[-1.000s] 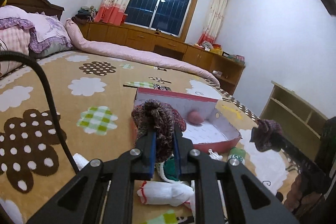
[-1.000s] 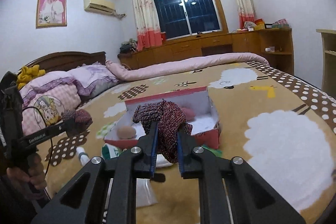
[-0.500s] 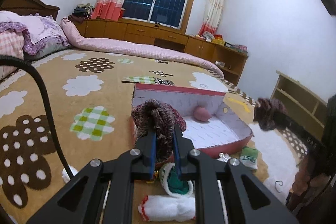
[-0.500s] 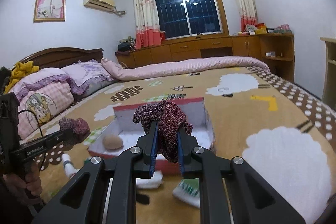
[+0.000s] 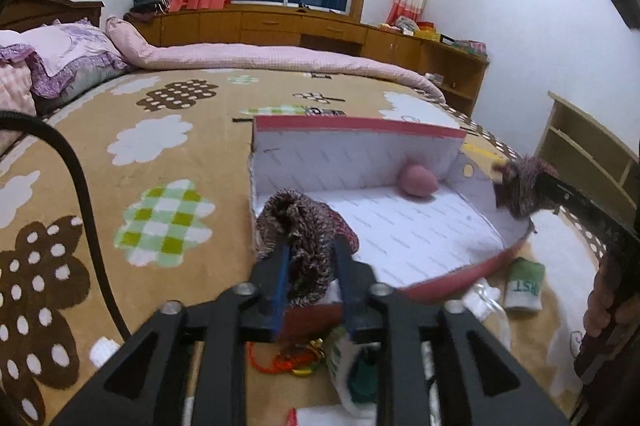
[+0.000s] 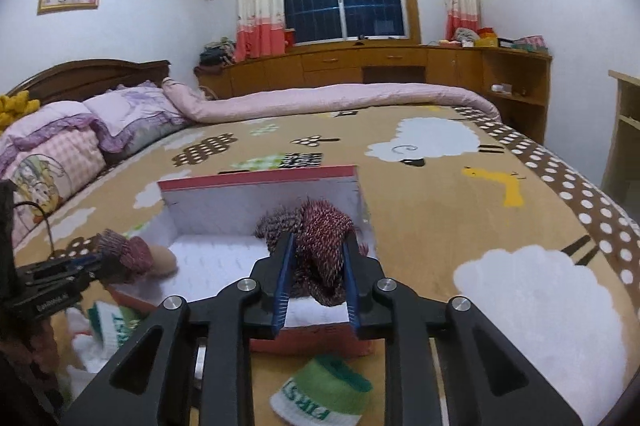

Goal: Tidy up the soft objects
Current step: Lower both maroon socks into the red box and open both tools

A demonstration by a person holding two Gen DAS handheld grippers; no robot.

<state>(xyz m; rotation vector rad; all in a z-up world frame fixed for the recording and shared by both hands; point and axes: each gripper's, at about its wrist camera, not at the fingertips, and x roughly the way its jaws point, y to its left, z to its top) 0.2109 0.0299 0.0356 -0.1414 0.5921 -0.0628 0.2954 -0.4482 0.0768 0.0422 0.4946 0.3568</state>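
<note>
A white box with a red rim [image 5: 360,146] lies open on the bed, with a pink soft ball [image 5: 418,182] at its back wall. My left gripper [image 5: 310,250] hangs over the box's near left corner. Its jaws are opening, and a mottled maroon knit piece [image 5: 296,226] sits loosely between them. My right gripper [image 6: 318,246] is over the box's [image 6: 260,210] near right part. Its jaws are opening too, but its own knit piece [image 6: 324,238] still fills the gap and touches both pads. Each view shows the other gripper, the right gripper [image 5: 516,194] and the left gripper [image 6: 100,262].
A green-and-white sock [image 6: 320,390] and white socks [image 5: 484,302] lie in front of the box, beside an orange cord [image 5: 288,362]. A black cable [image 5: 80,186] curves at the left. Pillows [image 6: 80,130] and a rolled pink quilt [image 6: 340,98] lie beyond. A wooden shelf [image 5: 580,154] stands at the right.
Both grippers have moved forward and lower until they are over the box. Both sets of jaws have spread, the left far more, loosening its hold on the knit piece.
</note>
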